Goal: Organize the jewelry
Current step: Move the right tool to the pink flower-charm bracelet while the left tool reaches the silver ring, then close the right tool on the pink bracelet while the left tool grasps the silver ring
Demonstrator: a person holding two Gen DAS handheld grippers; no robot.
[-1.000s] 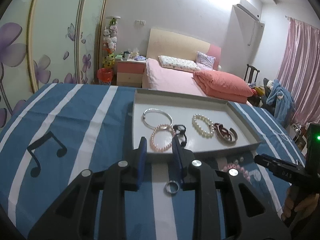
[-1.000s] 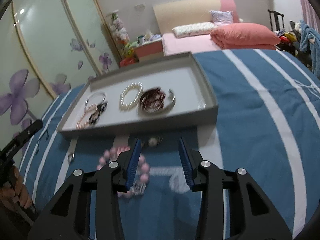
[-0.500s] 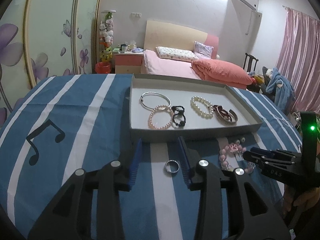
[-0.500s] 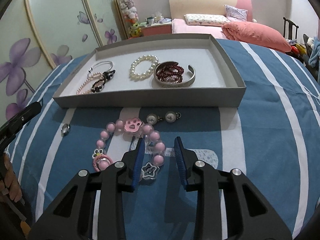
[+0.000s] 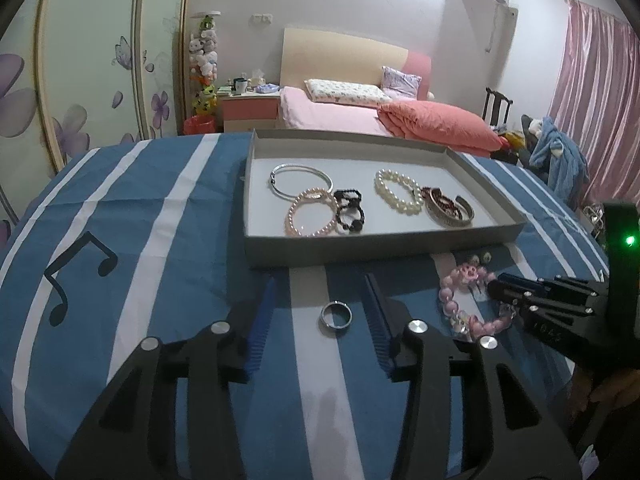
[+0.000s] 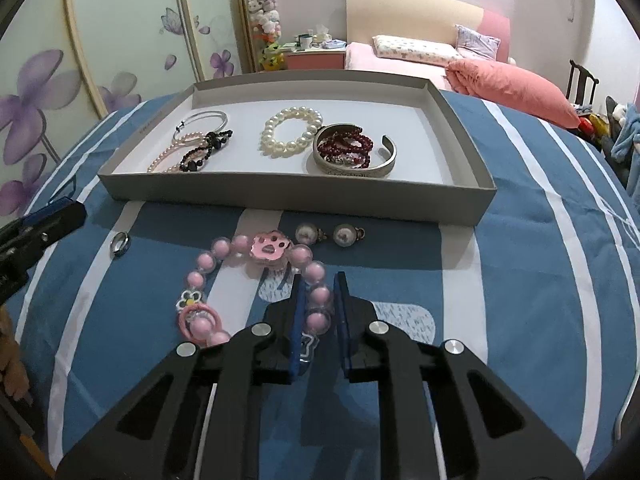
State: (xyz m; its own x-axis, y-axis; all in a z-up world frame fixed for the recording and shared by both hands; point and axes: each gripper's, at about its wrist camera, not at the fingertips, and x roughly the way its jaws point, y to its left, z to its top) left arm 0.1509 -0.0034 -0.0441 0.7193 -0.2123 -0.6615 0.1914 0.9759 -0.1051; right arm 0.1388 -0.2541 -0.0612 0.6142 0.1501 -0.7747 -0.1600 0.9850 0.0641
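A grey tray [image 5: 360, 258] [image 6: 280, 202] on the blue striped cloth holds several bracelets. A silver ring [image 5: 336, 315] [image 6: 119, 242] lies on the cloth between the open jaws of my left gripper [image 5: 320, 312]. A pink bead bracelet [image 6: 256, 276] [image 5: 468, 300] lies in front of the tray. My right gripper [image 6: 320, 300] straddles its right side, with the jaws narrowed around the beads but a gap still on the right. Two pearl earrings [image 6: 330, 234] lie just beyond the bracelet.
The tray holds a silver bangle [image 5: 300, 180], a pink pearl bracelet [image 5: 310, 216], a black bead bracelet [image 5: 350, 212], a white pearl bracelet [image 5: 398, 192] and a silver cuff with red beads [image 5: 448, 208]. A bed [image 5: 360, 116] stands behind the table.
My left gripper opened wider and pulled back, so the ring now lies between its jaws. My right gripper moved forward over the pink bracelet and its jaws narrowed around the beads.
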